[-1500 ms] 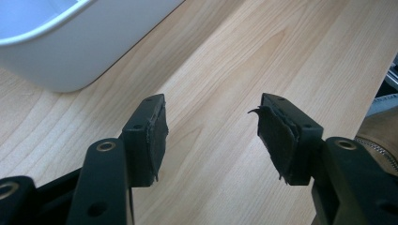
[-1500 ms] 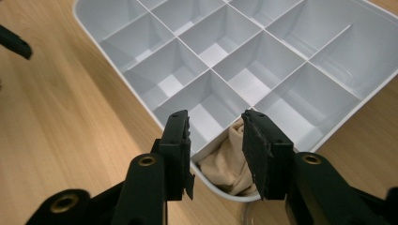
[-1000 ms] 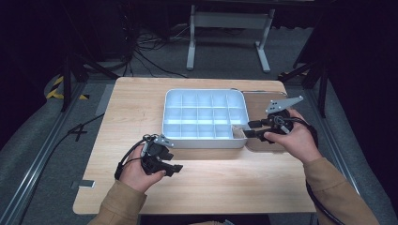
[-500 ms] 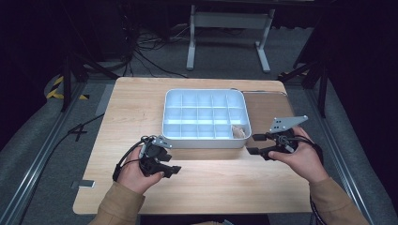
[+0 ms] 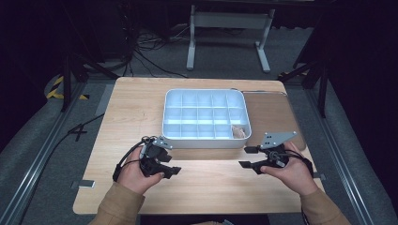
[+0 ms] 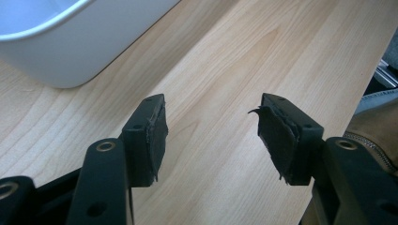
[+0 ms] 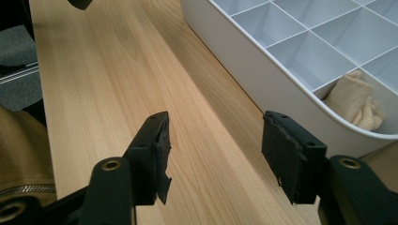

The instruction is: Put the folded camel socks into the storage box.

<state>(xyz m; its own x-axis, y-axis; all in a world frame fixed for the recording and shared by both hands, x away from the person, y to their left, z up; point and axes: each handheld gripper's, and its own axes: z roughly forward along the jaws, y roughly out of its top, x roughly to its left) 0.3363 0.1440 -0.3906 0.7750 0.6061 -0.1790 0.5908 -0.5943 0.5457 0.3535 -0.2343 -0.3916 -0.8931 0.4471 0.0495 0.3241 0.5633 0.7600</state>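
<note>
One small beige wad of soft cloth (image 5: 239, 131) lies in the near right corner compartment of the white plastic divided tray (image 5: 205, 142); it also shows in the right gripper view (image 7: 354, 100). Judge it light, limp and compressible, unlikely to slip or break; should you need it again, pinch its bunched crown from above, since the compartment walls crowd it on all sides. Your right gripper (image 5: 248, 157) hovers over the bare pale wooden table (image 5: 141, 103) just in front of the tray, its jaws having just been opening, now wide with nothing between them (image 7: 213, 150). Your left gripper (image 5: 170, 159) rests near the tray's front left corner, jaws likewise wide and empty (image 6: 211, 136). The tray's rounded front wall is the nearest edge; open tabletop lies between the grippers.
</note>
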